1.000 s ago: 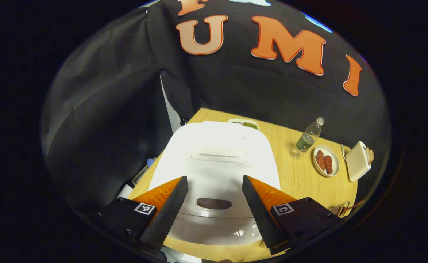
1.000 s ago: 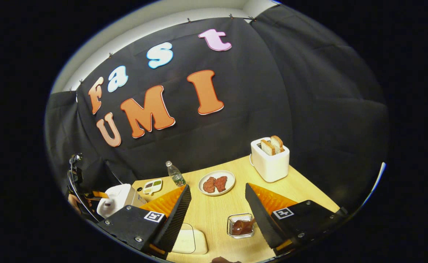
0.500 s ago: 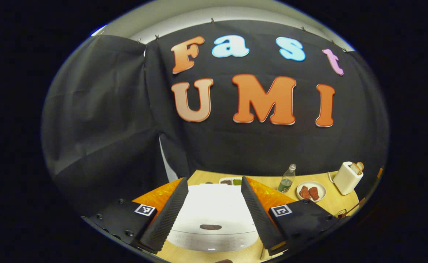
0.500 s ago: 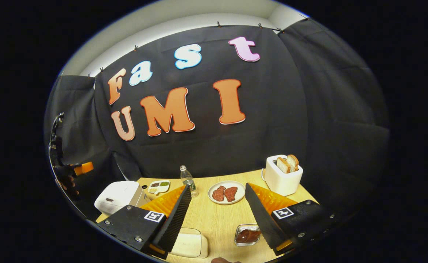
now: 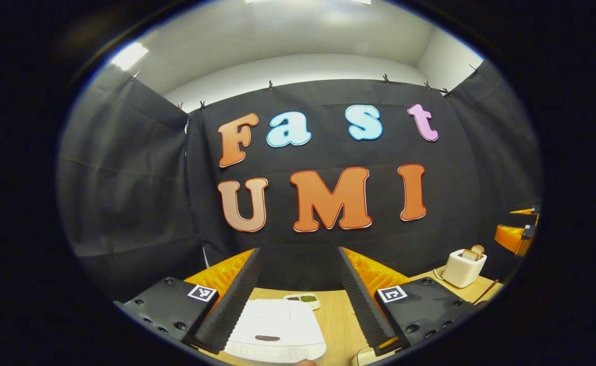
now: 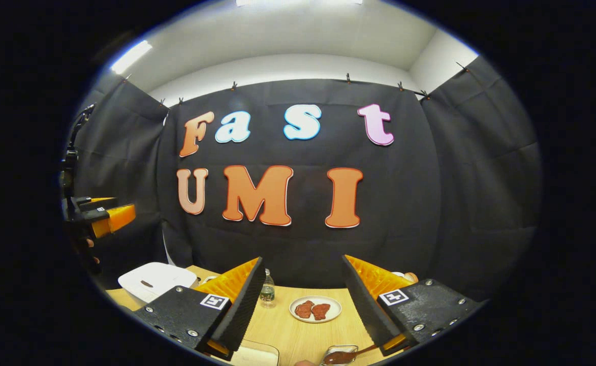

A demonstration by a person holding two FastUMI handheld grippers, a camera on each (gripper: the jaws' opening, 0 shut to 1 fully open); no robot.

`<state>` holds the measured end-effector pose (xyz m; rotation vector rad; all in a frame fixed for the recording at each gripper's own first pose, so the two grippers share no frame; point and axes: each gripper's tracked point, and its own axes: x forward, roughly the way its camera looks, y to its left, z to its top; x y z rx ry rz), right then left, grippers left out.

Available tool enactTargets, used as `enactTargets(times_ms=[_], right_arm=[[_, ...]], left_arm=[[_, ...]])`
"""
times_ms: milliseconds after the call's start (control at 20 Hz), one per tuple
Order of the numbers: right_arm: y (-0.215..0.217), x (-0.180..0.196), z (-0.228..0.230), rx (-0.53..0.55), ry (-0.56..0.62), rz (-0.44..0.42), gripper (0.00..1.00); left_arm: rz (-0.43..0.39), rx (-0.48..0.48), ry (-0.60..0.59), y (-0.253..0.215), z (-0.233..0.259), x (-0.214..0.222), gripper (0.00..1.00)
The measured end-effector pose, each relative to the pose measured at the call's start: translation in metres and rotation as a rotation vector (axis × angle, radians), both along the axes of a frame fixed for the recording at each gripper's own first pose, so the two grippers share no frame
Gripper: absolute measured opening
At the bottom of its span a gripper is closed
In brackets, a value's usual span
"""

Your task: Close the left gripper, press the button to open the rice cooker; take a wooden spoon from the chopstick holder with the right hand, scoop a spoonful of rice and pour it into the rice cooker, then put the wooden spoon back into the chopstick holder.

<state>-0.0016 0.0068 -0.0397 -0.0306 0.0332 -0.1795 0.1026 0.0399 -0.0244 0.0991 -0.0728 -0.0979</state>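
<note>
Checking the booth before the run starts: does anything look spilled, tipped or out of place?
Nothing stands out. The rice cooker sits closed, the toaster and bottle stand upright, and the plate lies flat on the table.

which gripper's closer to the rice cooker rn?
Left. The left gripper is raised just above the rice cooker, lid shut. The right gripper is off to its right, over the plate of meat.

A recording booth: black cloth wall (image 6: 298, 244) behind a kitchen-prop table (image 6: 287, 325).
</note>
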Motion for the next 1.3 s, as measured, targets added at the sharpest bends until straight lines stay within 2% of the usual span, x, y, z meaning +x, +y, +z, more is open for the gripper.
enactTargets(times_ms=[250, 550, 800, 1300], right_arm=[[0.013, 0.003, -0.017, 0.047, 0.043, 0.033, 0.93], [0.018, 0.010, -0.026, 0.065, 0.063, 0.042, 0.93], [0.020, 0.013, -0.034, 0.076, 0.085, 0.054, 0.92], [0.005, 0.014, -0.023, 0.054, 0.069, 0.031, 0.92]], left_arm=[[-0.028, 0.045, -0.006, -0.020, -0.011, -0.011, 1.00], [-0.020, -0.012, 0.007, -0.030, -0.017, -0.015, 1.00], [-0.065, 0.022, 0.025, -0.048, -0.028, -0.015, 1.00], [-0.132, 0.032, 0.052, -0.069, -0.030, -0.011, 1.00]])
